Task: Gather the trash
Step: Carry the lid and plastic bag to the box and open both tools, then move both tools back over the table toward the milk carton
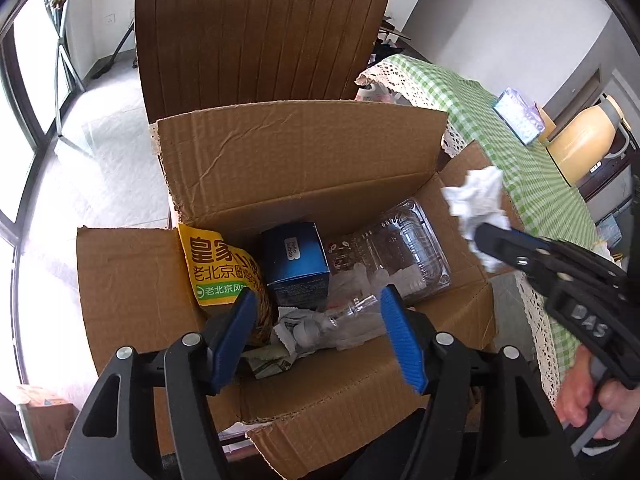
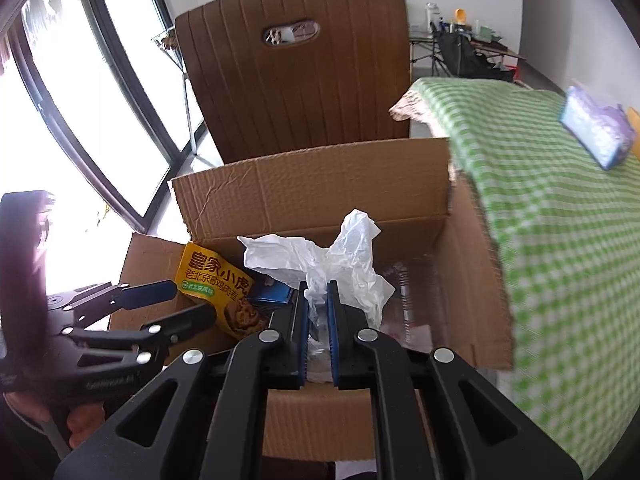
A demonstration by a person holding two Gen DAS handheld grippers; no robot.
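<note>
The open cardboard box (image 1: 304, 168) sat below both grippers. The right gripper (image 2: 317, 292) was clenched on a crumpled white tissue (image 2: 320, 264), which fanned out toward twelve o'clock above the box. The left gripper (image 1: 318, 320) hung released over the trash inside.

An open cardboard box (image 1: 304, 152) sits on the seat of a brown chair (image 1: 256, 40), just beside a counter covered with a green-checked, lace-edged cloth (image 2: 560, 216). Inside the box lie a yellow snack bag (image 1: 216, 268), a blue carton (image 1: 296, 264), a clear plastic clamshell tray (image 1: 404, 252) and crumpled wrappers (image 1: 296, 328). On the cloth rests a tissue pack (image 2: 596, 132).
</note>
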